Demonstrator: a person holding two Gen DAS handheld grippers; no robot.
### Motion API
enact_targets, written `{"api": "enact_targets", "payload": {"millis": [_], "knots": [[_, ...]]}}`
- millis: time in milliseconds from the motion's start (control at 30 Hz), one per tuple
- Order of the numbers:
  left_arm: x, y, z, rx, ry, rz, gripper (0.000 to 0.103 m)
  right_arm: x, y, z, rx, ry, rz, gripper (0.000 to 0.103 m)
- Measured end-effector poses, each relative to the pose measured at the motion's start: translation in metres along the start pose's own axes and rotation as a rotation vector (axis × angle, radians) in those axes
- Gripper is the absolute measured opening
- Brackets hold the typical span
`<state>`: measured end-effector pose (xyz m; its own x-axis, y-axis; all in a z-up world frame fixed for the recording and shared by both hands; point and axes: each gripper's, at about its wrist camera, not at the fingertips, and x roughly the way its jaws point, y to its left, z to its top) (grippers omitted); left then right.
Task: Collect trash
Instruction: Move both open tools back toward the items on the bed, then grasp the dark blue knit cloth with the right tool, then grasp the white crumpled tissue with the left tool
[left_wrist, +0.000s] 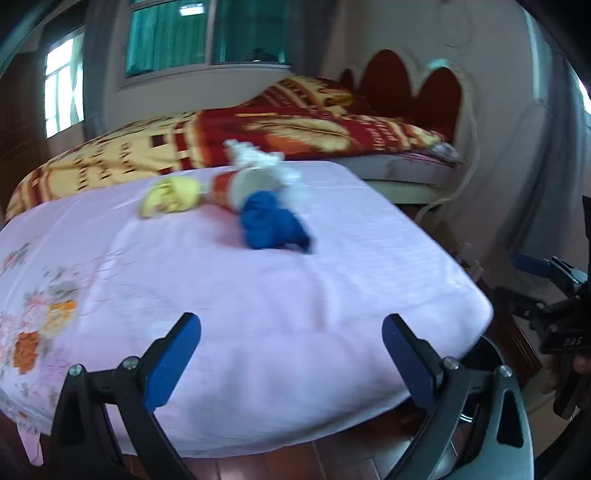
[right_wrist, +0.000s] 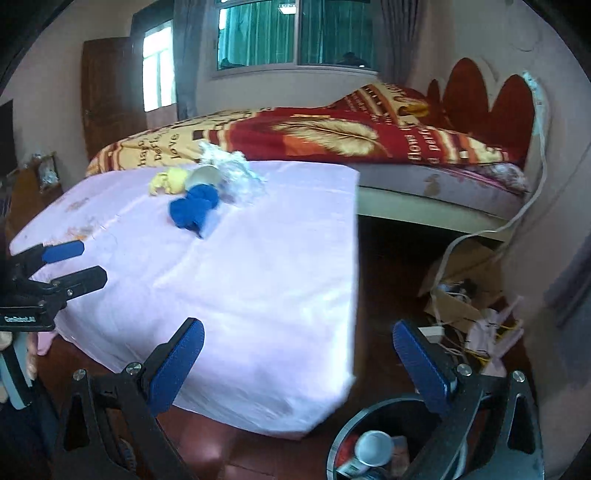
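Left wrist view: left gripper (left_wrist: 291, 354) spread apart, empty; at 12 o'clock on the pink cloth (left_wrist: 258, 295) lie a paper cup (left_wrist: 240, 186) and a blue wad (left_wrist: 273, 225) — light, crushable; pinch the rim gently

Right wrist view: right gripper (right_wrist: 297, 363) apart over the bin (right_wrist: 341, 435) at 5 o'clock — trash at 11

Matt pink cloth table cover (left_wrist: 258, 295)

Bed w/ red-gold blanket (right_wrist: 332, 136), window (right_wrist: 295, 33), wooden door (right_wrist: 107, 92).
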<state>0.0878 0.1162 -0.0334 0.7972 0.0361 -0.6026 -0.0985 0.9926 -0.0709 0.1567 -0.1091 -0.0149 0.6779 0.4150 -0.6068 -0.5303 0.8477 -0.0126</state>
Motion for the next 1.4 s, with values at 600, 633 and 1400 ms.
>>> {"api": "enact_targets", "payload": {"millis": [600,633,1400], "knots": [[0.023,0.104,0.017,-0.109,0.01,0.132,0.098,0.134,0.115,0.103,-0.042,0.061,0.12,0.103],[0.028,0.109,0.018,-0.116,0.019,0.136,0.098,0.142,0.117,0.106,-0.047,0.068,0.117,0.102],[0.091,0.068,0.054,-0.065,0.047,-0.006,0.086,0.178,0.065,0.104,-0.016,0.132,0.033,0.022]]}}
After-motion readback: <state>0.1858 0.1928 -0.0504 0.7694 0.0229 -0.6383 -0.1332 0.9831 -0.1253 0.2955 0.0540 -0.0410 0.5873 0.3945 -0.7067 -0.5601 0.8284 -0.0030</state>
